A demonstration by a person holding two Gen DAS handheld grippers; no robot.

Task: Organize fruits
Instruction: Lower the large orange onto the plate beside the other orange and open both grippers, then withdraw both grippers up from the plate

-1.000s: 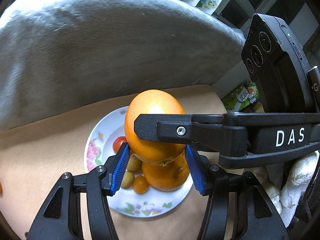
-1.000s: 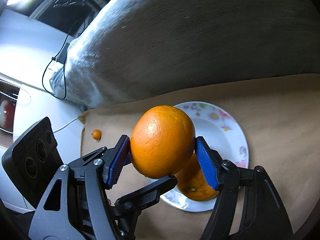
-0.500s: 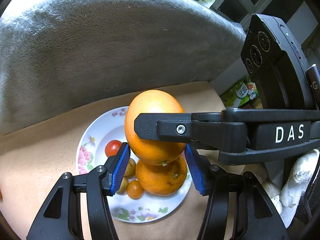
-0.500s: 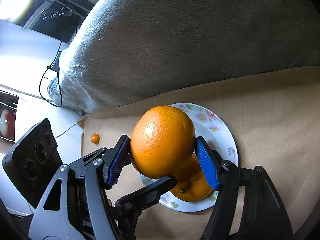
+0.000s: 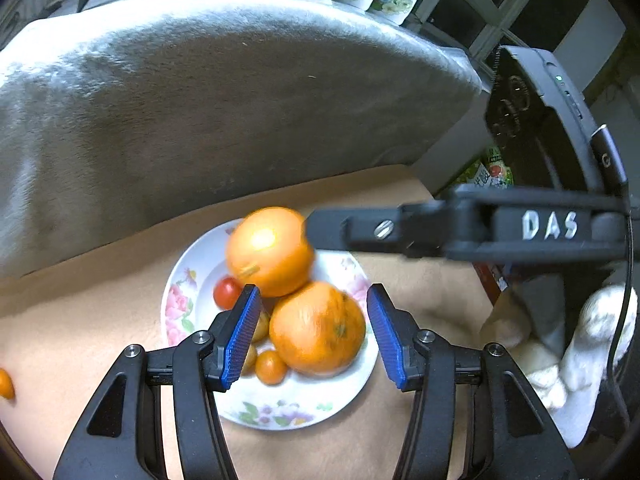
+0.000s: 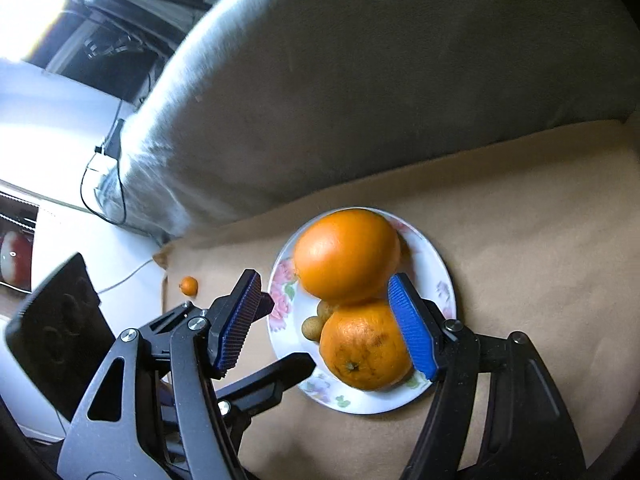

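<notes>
Both claws, left point(image 5: 312, 334) and right point(image 6: 326, 322), hang released above two oranges point(image 6: 347, 255) on the plate point(image 6: 440, 280).

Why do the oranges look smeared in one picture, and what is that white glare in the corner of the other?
Left wrist view: motion blur softens both oranges and the plate. Right wrist view: sharper fruit, overexposed light top left; fisheye bends the grey cushion.

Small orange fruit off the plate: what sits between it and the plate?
Nothing lies between them. In the right wrist view only bare tan cloth runs from the small orange fruit to the floral plate.
</notes>
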